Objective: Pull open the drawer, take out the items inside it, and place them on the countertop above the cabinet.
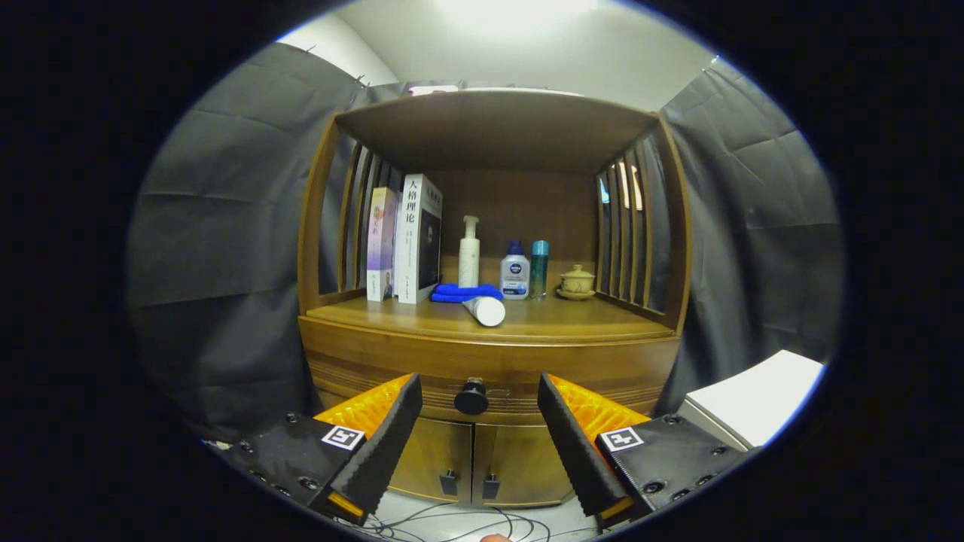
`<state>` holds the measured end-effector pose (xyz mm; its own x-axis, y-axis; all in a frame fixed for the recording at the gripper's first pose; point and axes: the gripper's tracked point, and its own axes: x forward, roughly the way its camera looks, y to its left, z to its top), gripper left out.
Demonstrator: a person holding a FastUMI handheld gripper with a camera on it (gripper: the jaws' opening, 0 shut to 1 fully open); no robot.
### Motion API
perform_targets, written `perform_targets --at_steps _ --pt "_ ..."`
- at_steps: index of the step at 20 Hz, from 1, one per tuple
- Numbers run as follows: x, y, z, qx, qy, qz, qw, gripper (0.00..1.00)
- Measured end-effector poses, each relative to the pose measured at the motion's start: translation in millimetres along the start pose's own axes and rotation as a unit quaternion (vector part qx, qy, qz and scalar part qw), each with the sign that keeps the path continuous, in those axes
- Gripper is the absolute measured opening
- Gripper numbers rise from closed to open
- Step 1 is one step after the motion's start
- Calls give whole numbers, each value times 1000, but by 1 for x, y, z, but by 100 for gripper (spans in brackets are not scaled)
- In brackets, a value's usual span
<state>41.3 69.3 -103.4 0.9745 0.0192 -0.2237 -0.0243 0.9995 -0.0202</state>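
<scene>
Tongs [476,421] released, fingers spread wide, nothing between them but air. Knob [471,397] sits dead ahead, centred in the gap, a little beyond the tips. Drawer [489,369] shut flush with the cabinet front.

Beyond and above the tips, on the countertop [572,320]: white tube [486,309] lying on its side nearest the front edge, blue cloth [465,292] behind it, pump bottle [469,252], small bottle [515,275], teal can [539,269], lidded cup [578,280], two books [407,237] upright at the left. Double doors [473,459] below the drawer. Cables [452,523] on the floor under the fingers.

Shut drawer plus goods up top fits two readings: contents waiting inside, or contents out and drawer pushed back. Cannot tell which.

Handling, judged: knob is small, round, hard, likely slick; pinch it square across its waist behind the head, pull straight out. Wooden drawer looks solid, probably some drag. Contents hidden
</scene>
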Motion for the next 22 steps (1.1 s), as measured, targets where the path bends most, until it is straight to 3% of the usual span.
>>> perform_targets --at_steps 6,22 --pt "-47 -12 41 1 -50 -3 999 98" --pt "-68 2 25 11 -38 26 999 98"
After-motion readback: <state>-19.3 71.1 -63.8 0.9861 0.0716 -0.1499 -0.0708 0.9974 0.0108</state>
